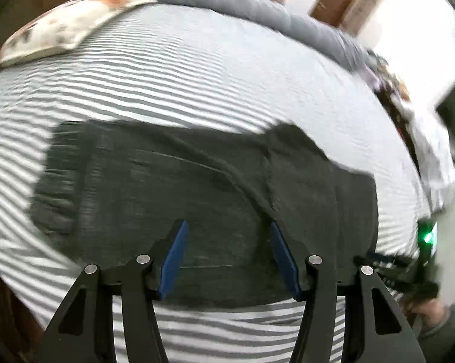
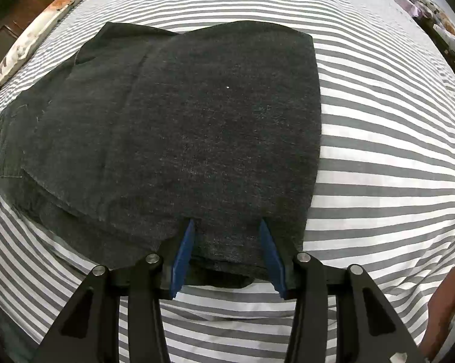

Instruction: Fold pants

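Dark grey pants [image 1: 182,187] lie folded in layers on the grey-and-white striped bed sheet [image 1: 197,69]. They also show in the right wrist view [image 2: 182,127], with the waist part at the left and a folded edge at the right. My left gripper [image 1: 227,227] is open and empty, with its blue pads [image 1: 176,257] over the near part of the pants. My right gripper [image 2: 227,224] is open, its blue pads [image 2: 183,254] either side of the near folded edge. The right gripper shows at the right edge of the left wrist view [image 1: 409,272].
A floral pillow [image 1: 64,27] lies at the far left of the bed, also seen in the right wrist view [image 2: 39,27]. A grey bolster [image 1: 257,9] runs along the far side. Patterned cloth [image 2: 424,6] lies at the far right. The sheet [image 2: 394,151] stretches right of the pants.
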`<move>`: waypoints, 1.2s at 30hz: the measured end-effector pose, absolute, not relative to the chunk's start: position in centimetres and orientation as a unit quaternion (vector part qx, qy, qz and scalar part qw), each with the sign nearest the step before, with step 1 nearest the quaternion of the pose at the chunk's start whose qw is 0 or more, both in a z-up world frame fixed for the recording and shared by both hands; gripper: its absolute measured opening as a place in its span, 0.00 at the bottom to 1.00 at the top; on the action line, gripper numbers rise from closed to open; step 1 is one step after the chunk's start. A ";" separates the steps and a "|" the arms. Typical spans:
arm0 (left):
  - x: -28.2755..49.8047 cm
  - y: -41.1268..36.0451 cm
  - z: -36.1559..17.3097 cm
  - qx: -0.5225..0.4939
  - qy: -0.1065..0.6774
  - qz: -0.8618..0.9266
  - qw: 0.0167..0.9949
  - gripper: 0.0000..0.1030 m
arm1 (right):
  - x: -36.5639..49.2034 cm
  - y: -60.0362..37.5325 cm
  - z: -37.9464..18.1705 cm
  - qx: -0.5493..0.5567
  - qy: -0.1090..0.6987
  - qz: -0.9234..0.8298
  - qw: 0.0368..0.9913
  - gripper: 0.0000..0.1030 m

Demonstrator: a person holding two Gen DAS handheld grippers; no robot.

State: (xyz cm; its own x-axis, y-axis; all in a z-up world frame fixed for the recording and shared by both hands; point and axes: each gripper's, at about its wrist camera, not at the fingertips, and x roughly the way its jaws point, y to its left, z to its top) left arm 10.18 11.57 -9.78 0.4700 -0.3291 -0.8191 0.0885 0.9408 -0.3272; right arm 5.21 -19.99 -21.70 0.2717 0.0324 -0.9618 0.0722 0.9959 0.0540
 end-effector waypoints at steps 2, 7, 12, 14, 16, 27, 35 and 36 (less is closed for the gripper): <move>10.1 14.3 -8.9 -0.148 0.493 -0.104 0.851 0.56 | 5.4 -19.9 -21.9 0.051 0.605 -0.013 0.795 0.46; 9.5 21.1 -9.3 -0.231 0.486 -0.052 0.841 0.56 | 5.5 -19.7 -19.7 0.090 0.589 -0.003 0.803 0.48; 9.3 26.0 -12.6 -0.334 0.505 -0.021 0.795 0.56 | 6.0 -17.4 -17.5 0.077 0.573 0.015 0.816 0.49; 9.3 27.1 -13.8 -0.351 0.512 -0.004 0.784 0.56 | 6.2 -16.5 -17.0 0.078 0.569 0.024 0.818 0.49; 9.1 28.3 -15.1 -0.372 0.519 0.012 0.770 0.56 | 6.2 -15.5 -16.9 0.078 0.567 0.030 0.820 0.50; 9.7 30.0 -19.9 -0.463 0.518 -0.006 0.719 0.56 | 6.6 -12.9 -17.4 0.072 0.573 0.036 0.815 0.51; 11.4 28.8 -20.2 -0.459 0.512 -0.031 0.726 0.56 | 7.2 -12.4 -17.7 0.068 0.578 0.040 0.812 0.51; 11.6 28.6 -20.3 -0.454 0.510 -0.031 0.730 0.57 | 7.2 -12.3 -17.7 0.067 0.579 0.040 0.811 0.51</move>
State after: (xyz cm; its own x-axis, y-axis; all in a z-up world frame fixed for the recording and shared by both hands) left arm 11.64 28.63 -20.26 0.4772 -0.5093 -0.7162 -0.4181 0.5852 -0.6948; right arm 7.22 -12.35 -17.74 0.3257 0.1425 -0.9347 0.0125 0.9878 0.1549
